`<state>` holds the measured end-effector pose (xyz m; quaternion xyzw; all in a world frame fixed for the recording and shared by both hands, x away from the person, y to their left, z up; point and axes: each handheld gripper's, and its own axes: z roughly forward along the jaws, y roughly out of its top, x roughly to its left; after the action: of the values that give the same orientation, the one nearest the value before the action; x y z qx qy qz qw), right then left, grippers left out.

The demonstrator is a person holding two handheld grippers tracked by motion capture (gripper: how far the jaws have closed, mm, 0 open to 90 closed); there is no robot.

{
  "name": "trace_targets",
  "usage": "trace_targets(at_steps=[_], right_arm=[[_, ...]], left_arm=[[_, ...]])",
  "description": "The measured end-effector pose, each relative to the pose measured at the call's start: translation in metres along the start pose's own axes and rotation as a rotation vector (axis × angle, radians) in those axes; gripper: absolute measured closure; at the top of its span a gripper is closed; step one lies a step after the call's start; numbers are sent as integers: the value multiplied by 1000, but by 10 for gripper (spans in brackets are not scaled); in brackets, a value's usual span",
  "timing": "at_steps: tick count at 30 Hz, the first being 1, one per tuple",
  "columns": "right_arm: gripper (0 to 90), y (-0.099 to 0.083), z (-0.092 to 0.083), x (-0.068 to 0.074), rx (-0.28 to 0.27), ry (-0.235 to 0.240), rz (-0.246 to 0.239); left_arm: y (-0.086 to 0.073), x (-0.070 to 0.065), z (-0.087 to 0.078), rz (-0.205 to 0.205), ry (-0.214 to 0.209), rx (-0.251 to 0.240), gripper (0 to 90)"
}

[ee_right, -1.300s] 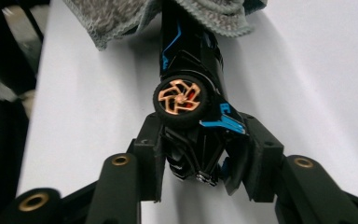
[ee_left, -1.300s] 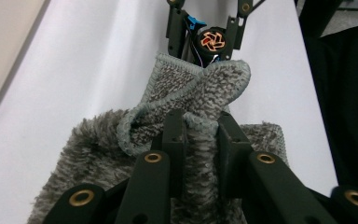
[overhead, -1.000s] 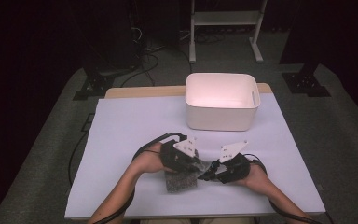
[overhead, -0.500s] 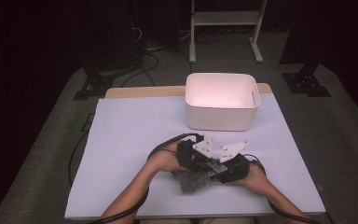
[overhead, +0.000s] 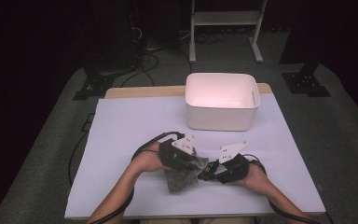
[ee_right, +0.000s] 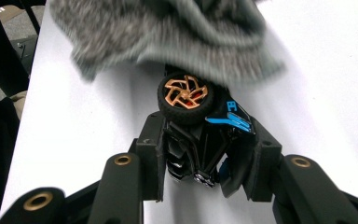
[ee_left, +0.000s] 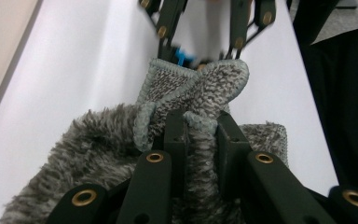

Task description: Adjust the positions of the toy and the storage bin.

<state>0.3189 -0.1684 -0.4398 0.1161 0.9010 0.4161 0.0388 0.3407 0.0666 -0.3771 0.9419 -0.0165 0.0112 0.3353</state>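
High view: the left claw pinches a grey cloth low on the worktop, with the right claw at its three o'clock.

Left gripper view: its jaws clamp the cloth's edge.

Right gripper view: its jaws grip a toy car, and the cloth hangs at twelve o'clock, touching the car.

A white tub stands on the white-covered table — a metal stand behind.

The left tongs and right tongs were black, each topped by a pale grey three-cornered plate, trailing a black cable. Brass-coloured rivets studded their jaw arms. The person's forearms were unsleeved.
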Motion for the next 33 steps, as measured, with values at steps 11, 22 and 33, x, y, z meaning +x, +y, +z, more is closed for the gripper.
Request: trace_targets(at_steps=[11, 22, 33], right_arm=[[570, 0, 0, 0, -1, 2, 3], [570, -1, 0, -1, -5, 7, 9], [570, -2, 1, -3, -14, 15, 20]], left_arm=[[-27, 0, -23, -53, 33, -11, 769], [2, 1, -6, 2, -5, -1, 771], [39, 5, 22, 66, -54, 7, 770]])
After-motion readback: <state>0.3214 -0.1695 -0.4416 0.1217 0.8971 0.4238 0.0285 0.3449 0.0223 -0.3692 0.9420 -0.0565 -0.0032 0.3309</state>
